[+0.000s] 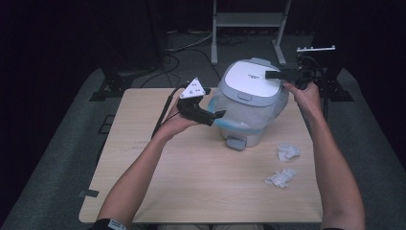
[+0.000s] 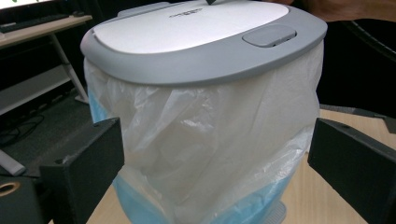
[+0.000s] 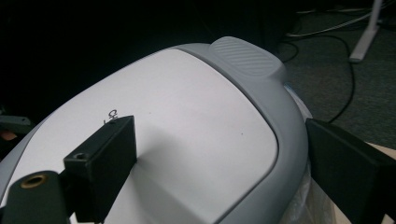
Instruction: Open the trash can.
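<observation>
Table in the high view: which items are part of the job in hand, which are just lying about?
In the job: bin with its lid and plastic liner; left gripper open at the liner; right gripper open over the lid.

Lying about: two crumpled paper wads; metal stand behind the table.

Stray tissue on your table
Two crumpled tissues (image 1: 285, 164) lie at four o'clock on the wooden table (image 1: 201, 191); white stand (image 1: 249, 21) at twelve.
</observation>
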Demonstrator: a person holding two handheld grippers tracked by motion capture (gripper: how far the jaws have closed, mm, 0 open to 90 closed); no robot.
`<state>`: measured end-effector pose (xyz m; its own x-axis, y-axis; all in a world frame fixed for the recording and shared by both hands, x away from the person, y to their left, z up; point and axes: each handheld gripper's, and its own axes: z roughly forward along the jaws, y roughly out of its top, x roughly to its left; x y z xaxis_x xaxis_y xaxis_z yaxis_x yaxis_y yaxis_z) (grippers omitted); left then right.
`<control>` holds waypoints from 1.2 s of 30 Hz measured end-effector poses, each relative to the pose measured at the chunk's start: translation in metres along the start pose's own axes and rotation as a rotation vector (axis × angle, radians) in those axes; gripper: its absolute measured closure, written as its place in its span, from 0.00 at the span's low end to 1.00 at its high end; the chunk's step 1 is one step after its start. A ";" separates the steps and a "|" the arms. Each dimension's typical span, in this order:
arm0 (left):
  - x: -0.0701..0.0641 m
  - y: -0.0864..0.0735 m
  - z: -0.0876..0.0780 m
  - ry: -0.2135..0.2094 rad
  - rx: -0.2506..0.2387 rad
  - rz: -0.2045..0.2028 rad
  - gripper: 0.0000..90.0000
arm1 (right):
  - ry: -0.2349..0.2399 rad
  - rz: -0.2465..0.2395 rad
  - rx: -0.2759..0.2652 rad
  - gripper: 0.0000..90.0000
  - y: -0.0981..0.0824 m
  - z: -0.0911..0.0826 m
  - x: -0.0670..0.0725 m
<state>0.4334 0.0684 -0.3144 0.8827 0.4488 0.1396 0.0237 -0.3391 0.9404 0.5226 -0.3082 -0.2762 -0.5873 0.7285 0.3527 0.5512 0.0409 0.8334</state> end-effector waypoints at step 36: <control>-0.051 -0.044 -0.095 0.043 -0.007 0.057 0.03 | 0.174 -0.138 0.037 0.15 -0.009 0.024 0.083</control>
<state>0.3430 0.1388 -0.3333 0.8616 0.4640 0.2058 -0.0291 -0.3596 0.9326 0.4827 -0.2317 -0.2650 -0.7504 0.5852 0.3073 0.4780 0.1594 0.8638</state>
